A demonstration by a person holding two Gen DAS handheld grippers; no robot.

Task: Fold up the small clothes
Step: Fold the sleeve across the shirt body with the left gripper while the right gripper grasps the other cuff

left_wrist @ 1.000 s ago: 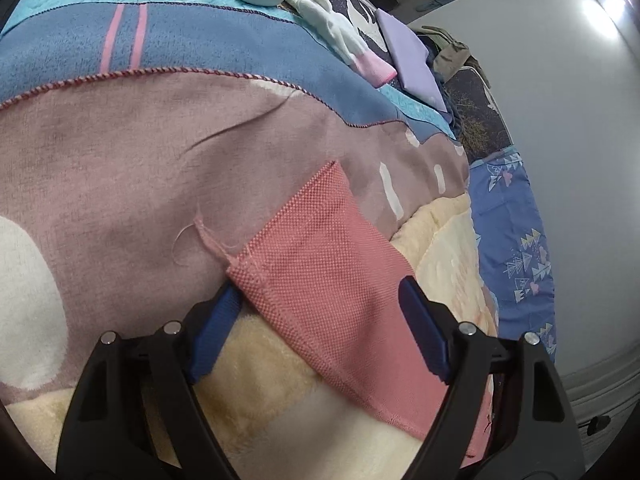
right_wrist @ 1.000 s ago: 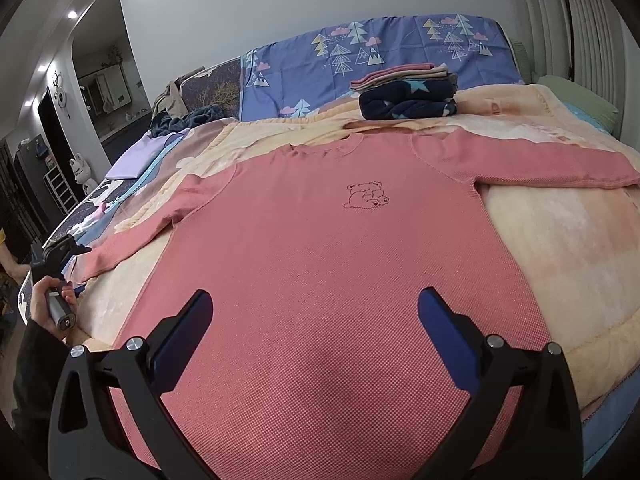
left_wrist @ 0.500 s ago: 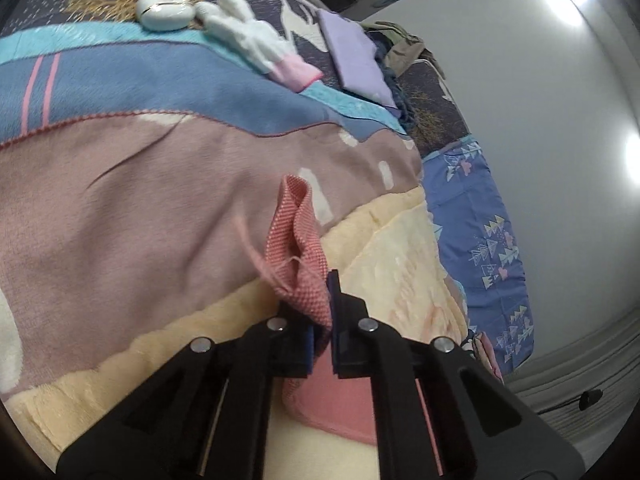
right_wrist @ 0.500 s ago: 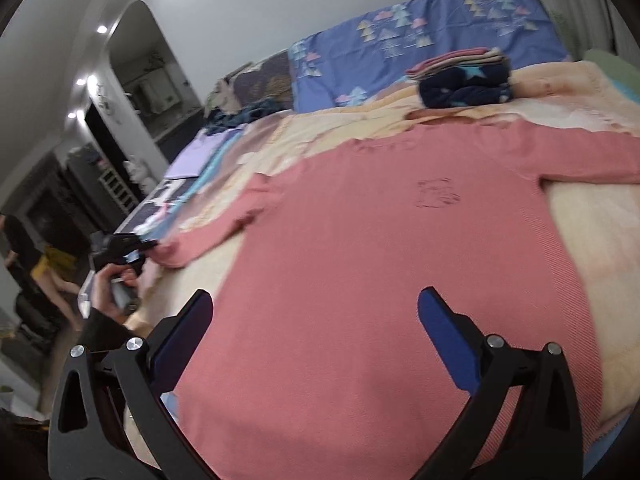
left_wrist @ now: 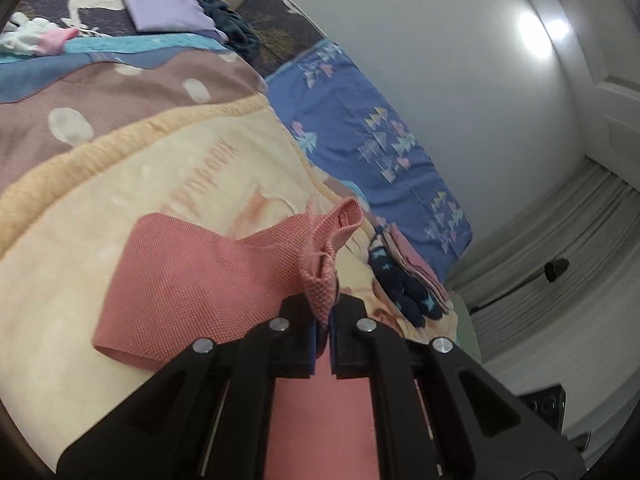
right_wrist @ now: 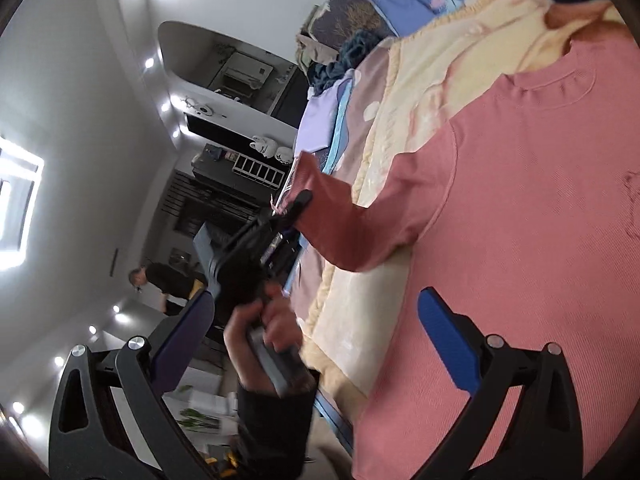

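The bed (left_wrist: 100,216) fills most of both views, its cream blanket (left_wrist: 132,184) running to a near edge at the lower middle of the right wrist view, with open floor and room beyond it to the left. The pink long-sleeved top (right_wrist: 540,220) lies flat on the blanket, body spread across the right of that view, collar toward the headboard. Its sleeve (left_wrist: 192,276) is lifted off the blanket and bent back toward the body. The left gripper (left_wrist: 323,320) is clamped tight on the sleeve's cuff (left_wrist: 328,248), which bunches above the closed jaws. The right gripper (right_wrist: 316,340) hovers over the top's hem side with its 2 jaws spread wide and nothing between them. A folded stack (left_wrist: 404,276) sits near the blue pillow (left_wrist: 372,148).
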